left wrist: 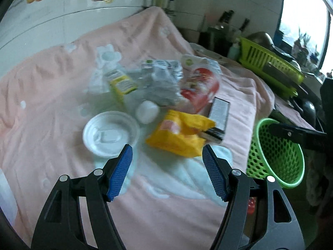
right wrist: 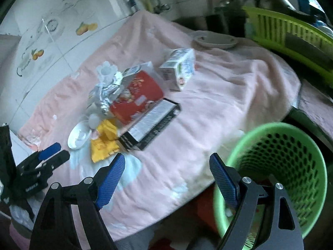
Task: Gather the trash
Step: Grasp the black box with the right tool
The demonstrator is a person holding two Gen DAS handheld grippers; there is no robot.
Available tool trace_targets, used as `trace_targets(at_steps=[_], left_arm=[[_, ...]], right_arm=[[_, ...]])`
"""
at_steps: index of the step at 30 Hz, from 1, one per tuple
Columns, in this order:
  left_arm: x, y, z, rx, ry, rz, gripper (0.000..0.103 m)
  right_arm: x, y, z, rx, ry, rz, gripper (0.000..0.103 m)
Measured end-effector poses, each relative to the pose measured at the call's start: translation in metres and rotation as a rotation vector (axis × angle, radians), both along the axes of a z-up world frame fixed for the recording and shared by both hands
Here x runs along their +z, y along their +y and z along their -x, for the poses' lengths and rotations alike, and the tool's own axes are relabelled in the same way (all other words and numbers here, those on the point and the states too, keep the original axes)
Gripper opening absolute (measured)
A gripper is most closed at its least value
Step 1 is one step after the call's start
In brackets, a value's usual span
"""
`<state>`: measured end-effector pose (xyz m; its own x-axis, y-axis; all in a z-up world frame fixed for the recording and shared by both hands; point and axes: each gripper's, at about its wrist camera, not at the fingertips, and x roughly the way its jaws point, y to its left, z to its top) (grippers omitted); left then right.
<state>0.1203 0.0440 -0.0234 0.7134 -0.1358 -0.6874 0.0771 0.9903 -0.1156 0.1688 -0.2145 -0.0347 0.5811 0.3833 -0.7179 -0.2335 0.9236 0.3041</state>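
Barely started, by my read. The trash pile still sits on the pink blanket [right wrist: 218, 104]: yellow wrapper [left wrist: 179, 135], white lid [left wrist: 111, 133], crumpled foil [left wrist: 162, 83], red cup [right wrist: 135, 98], black box [right wrist: 152, 123], carton [right wrist: 179, 68].

All lie left of the green basket [right wrist: 291, 166]; I cannot tell whether it holds much.

My left gripper [left wrist: 167, 162] and right gripper [right wrist: 167, 173] are both spread, holding nothing.
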Motion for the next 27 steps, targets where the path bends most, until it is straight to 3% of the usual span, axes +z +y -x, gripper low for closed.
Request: trace_targets(at_steps=[14, 27], left_arm=[[-0.007, 0.042, 0.005, 0.064, 0.0, 0.064, 0.069], [-0.012, 0.053, 0.004, 0.061, 0.003, 0.091, 0.069]], right_arm=[[-0.024, 0.054, -0.085, -0.1, 0.175, 0.016, 0.073], [-0.049, 0.075, -0.12, -0.186, 0.248, 0.075, 0.072]])
